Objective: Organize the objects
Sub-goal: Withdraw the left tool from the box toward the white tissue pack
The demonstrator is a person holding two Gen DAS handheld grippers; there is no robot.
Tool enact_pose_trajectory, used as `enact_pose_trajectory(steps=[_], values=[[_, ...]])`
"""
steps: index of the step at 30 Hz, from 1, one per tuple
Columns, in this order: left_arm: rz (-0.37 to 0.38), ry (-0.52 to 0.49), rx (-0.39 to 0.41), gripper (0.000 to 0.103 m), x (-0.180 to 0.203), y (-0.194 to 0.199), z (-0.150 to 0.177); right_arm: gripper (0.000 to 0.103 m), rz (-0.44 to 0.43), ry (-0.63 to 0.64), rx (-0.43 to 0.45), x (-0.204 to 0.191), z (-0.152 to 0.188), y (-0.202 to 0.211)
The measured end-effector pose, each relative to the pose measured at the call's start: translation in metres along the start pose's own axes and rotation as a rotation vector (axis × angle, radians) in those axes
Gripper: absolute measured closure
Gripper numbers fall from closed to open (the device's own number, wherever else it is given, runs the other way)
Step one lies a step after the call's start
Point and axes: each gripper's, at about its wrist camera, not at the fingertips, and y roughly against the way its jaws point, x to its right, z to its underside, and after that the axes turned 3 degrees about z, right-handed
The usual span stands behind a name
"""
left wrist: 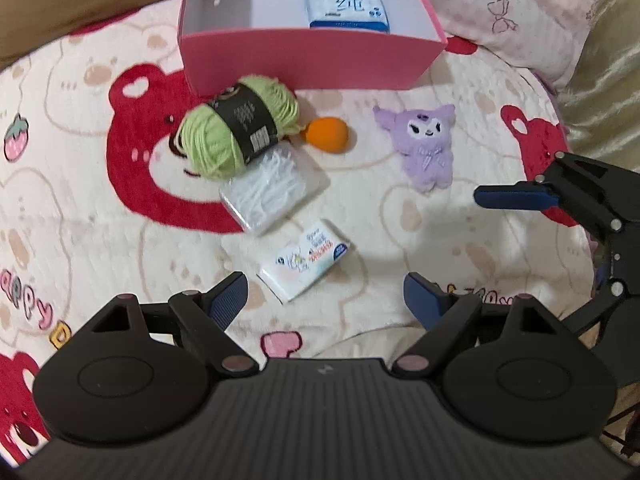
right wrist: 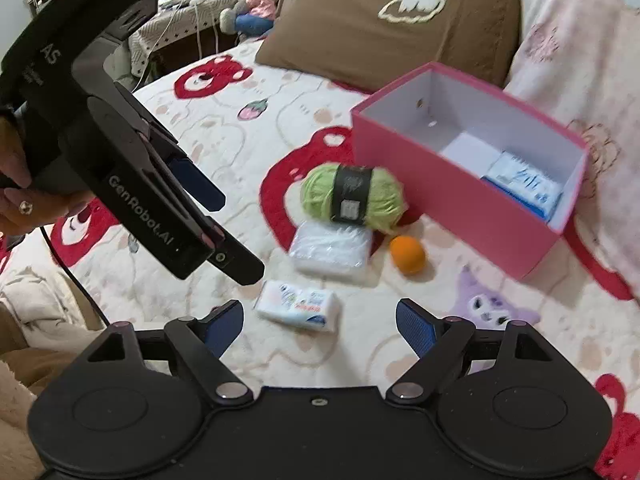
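Bedroom; quilted bedspread (left wrist: 400,216), pillow (right wrist: 384,16)

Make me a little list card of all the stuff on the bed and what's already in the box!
box: pink box, open top
in box: blue tissue pack
on bed: green yarn, orange ball, purple plush, clear packet, white tissue pack
touching: yarn rests against the clear packet
left gripper: jaws open, empty
right gripper: jaws open, empty

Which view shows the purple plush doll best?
The left wrist view: the purple plush doll lies whole and unobstructed on the bedspread. In the right wrist view, it is partly hidden behind the right gripper's finger.
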Motion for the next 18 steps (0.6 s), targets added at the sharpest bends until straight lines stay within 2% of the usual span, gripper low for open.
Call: enact_pose_trajectory(steps=[7, 18], values=[[-0.005, 0.018, -0.012, 0.019, -0.008, -0.012, 0.008, 0.016, -0.051, 0.01, -0.016, -0.014, 0.002, -0.018], [-0.014, 0.1, 0.056, 0.019, -0.023, -0.032, 0.039, 0.016, -0.076, -0.02, -0.024, -0.019, 0.02, -0.052]])
